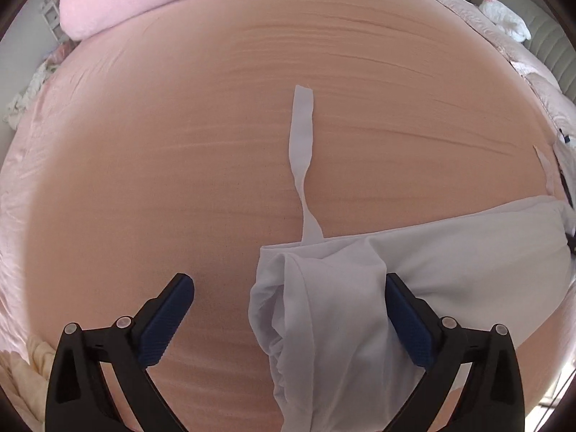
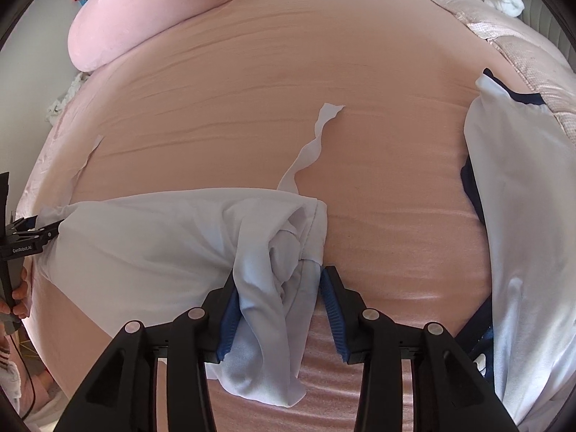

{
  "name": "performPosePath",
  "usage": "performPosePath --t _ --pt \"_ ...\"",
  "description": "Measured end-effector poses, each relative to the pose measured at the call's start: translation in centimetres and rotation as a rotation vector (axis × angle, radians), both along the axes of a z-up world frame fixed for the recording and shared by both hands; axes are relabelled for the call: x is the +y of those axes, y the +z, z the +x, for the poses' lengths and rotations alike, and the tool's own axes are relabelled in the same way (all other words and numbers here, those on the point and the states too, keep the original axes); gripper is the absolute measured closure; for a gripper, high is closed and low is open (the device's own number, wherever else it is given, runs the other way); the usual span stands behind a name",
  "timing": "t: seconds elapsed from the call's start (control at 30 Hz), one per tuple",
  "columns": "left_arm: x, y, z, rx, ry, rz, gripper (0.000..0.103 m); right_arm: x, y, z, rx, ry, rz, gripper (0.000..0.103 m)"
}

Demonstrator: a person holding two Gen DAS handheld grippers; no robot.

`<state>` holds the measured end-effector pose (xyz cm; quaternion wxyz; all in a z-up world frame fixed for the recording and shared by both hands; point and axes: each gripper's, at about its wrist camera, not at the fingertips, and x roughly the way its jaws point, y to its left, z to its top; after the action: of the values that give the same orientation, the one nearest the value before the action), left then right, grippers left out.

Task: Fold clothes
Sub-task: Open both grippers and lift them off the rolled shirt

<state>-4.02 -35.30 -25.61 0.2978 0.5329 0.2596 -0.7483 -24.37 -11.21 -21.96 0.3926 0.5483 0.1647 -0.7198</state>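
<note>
Your left gripper (image 1: 289, 284) is spread wide over the thin white fabric garment (image 1: 324, 309) — right gripper (image 2: 279, 280) part-open, fabric between its jaws, ungripped.

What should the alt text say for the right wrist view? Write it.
The right hand-held gripper straddles a bunched white garment on a pink bed, one pad clear of the cloth. A white strap trails away; another white garment with navy trim lies right.

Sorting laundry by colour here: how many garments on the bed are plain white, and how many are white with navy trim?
Plain white garment: 1
White garment with navy trim: 1
Total: 2 garments on the bed
</note>
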Motion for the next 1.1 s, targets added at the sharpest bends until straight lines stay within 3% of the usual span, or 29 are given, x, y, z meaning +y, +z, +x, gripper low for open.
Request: performPosePath --t 0.1,0.2,0.27,0.4,0.47,0.57,0.6,0.7,0.8,0.93,1.0,1.1 --pt "-1.0 0.1 0.9 0.044 0.067 0.096 0.0 -0.1 0.2 -0.1 -0.009 0.007 -0.003 0.059" --pt "-1.0 0.7 0.1 0.014 0.077 0.101 0.0 0.3 0.6 -0.4 -0.023 0.012 -0.017 0.052" --pt "-1.0 1.6 0.7 0.002 0.088 0.087 0.0 0.7 1.3 -0.6 -0.044 -0.026 -0.021 0.041" --pt "-0.7 4.3 2.5 0.026 0.178 -0.02 0.0 2.8 3.3 -0.5 -0.078 -0.126 -0.132 0.035" --pt "-0.1 5.5 3.3 0.061 0.215 -0.038 0.0 3.8 4.1 -0.1 -0.071 -0.159 -0.139 0.027" --pt "0.8 7.3 4.9 0.15 0.241 -0.001 0.0 4.0 4.8 1.2 -0.039 -0.147 -0.102 0.025" --pt "1.0 8.2 7.3 0.177 0.251 0.014 0.0 4.0 4.9 1.6 -0.032 -0.138 -0.096 0.025" --pt "1.9 8.1 9.9 0.228 0.29 0.045 0.0 6.1 5.0 2.4 -0.069 -0.161 -0.138 0.025" --pt "3.1 8.2 13.0 0.273 0.324 0.121 0.0 7.0 4.2 2.9 -0.18 -0.244 -0.212 0.025" --pt "4.0 6.1 15.7 0.368 0.373 0.312 0.0 8.5 2.8 3.9 -0.3 -0.308 -0.25 0.025" --pt "4.2 5.3 16.6 0.412 0.391 0.397 0.0 9.0 2.2 4.6 -0.314 -0.302 -0.232 0.025" --pt "4.6 4.7 18.2 0.39 0.409 0.456 0.0 8.4 1.2 5.1 -0.298 -0.298 -0.196 0.025"
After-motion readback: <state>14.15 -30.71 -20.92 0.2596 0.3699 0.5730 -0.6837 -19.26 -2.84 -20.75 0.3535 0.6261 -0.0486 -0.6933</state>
